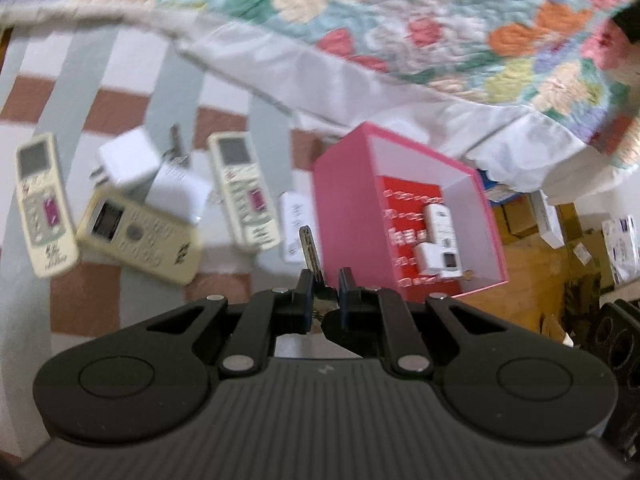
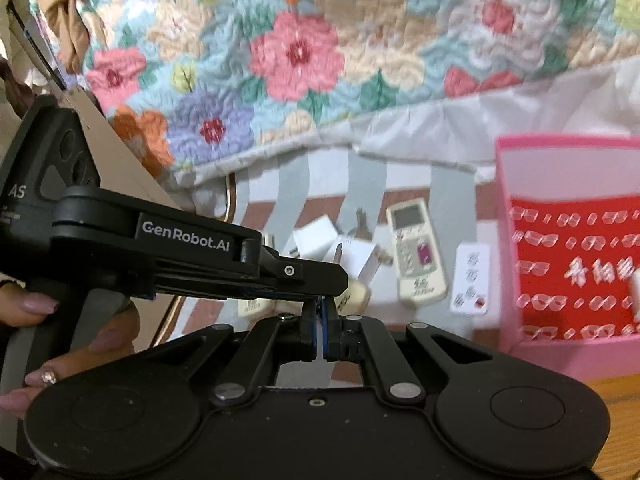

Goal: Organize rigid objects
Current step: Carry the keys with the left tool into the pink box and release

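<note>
My left gripper (image 1: 326, 280) is shut on a dark key (image 1: 309, 246), whose blade sticks up past the fingertips. It hangs above the striped cloth, just left of an open pink box (image 1: 344, 184) that holds white chargers (image 1: 440, 240) on a red lining. Three cream remotes (image 1: 44, 204) (image 1: 136, 236) (image 1: 244, 192), two white chargers (image 1: 124, 160), a small white remote (image 1: 294, 220) and a second key (image 1: 174, 144) lie on the cloth. In the right wrist view, my right gripper (image 2: 320, 316) is shut with nothing in it. The left gripper (image 2: 340, 276) crosses in front of it from the left, carrying the key (image 2: 339, 251).
A floral quilt (image 1: 440, 20) over a white sheet (image 1: 360, 92) borders the far side of the striped cloth (image 1: 92, 300). Cardboard boxes (image 1: 532, 220) stand on the wooden floor to the right of the pink box. A person's hand (image 2: 40, 308) grips the left gripper's handle.
</note>
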Demonstrator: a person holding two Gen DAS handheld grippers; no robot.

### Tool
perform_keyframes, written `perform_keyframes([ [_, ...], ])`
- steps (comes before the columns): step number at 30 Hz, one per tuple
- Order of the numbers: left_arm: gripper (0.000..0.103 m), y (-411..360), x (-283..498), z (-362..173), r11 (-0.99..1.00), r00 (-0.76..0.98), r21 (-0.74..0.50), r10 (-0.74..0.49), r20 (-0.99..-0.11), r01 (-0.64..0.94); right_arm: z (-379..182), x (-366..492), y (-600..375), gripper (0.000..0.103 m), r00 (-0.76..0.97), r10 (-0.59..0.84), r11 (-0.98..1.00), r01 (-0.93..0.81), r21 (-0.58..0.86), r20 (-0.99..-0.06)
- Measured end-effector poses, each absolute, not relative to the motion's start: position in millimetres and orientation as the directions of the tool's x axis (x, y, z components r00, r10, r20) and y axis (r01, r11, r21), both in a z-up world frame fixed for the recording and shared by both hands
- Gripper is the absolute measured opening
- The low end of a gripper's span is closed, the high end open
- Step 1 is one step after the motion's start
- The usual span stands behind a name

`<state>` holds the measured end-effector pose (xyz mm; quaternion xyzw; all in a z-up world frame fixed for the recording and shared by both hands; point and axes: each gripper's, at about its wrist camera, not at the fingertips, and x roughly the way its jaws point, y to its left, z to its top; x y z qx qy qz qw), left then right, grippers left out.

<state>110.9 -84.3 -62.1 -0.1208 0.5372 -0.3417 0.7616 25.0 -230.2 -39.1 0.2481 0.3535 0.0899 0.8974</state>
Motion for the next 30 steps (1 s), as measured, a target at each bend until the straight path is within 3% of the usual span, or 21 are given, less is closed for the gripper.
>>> perform_keyframes([
  [8,0.011,-131,104,1,0.66,0.226,-0.542,-0.719,-0.657,0.521,14,7,-266,0.005,0.812,0.224,0.907,0.029,0.42,-0.539],
  [14,0.011,-176,104,14,0.628,0.197,-0.543,-0.736,-0.648,0.558,24,-2,-297,0.005,0.824,0.139,0.915,0.105,0.39,-0.549],
  [30,0.011,-284,120,-87,0.583,-0.06,-0.57,-0.667,-0.743,0.578,-70,-3,-364,0.005,0.671,0.109,0.886,0.269,0.377,-0.733],
])
